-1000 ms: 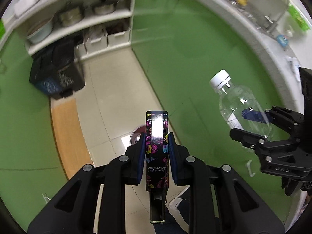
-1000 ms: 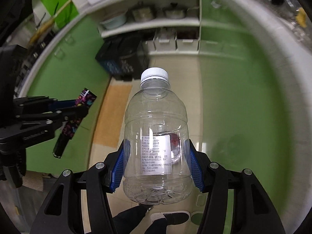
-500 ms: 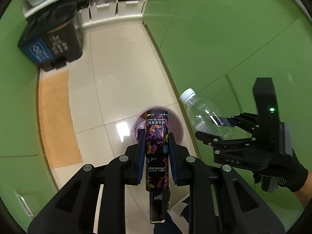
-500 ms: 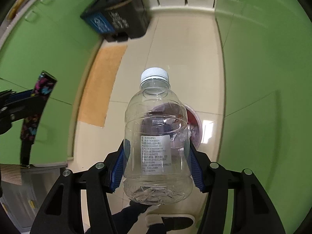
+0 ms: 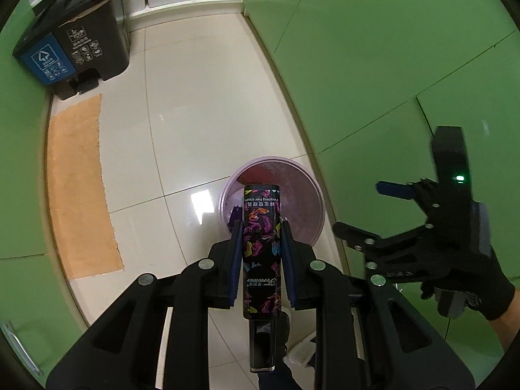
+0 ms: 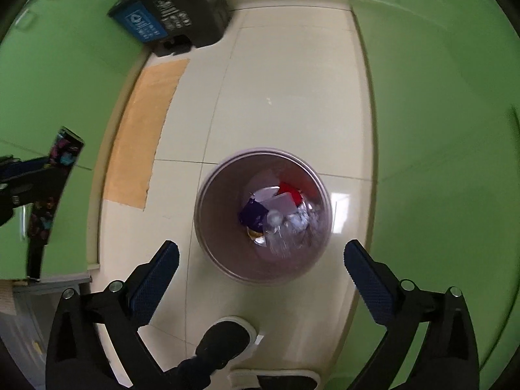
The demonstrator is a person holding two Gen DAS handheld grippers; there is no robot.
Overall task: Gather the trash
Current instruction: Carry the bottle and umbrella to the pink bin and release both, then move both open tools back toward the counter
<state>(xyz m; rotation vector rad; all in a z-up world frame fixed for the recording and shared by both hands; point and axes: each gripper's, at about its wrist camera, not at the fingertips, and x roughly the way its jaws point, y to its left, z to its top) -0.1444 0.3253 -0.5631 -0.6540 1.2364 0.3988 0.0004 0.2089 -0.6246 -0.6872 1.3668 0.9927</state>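
The black left gripper (image 5: 261,237) is clamped on a tall black box with coloured print (image 5: 262,253), held over the round lilac waste bin (image 6: 208,227) on the cream tiled floor (image 5: 201,104). The right gripper (image 6: 260,269) has just been opened wide, nothing between its jaws. Only its view shows the clear plastic bottle (image 6: 276,227), gripped half a second ago, now lying blurred among the bin's rubbish.

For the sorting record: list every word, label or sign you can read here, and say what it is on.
"Forecolour": script on the black patterned box held in the left gripper.
"Finishing hair cream": small print near that box's top; the characters beside it are too small to read.
White recycling arrows: on the blue bin; its text is too small.
White icons: on the dark bin; unreadable.
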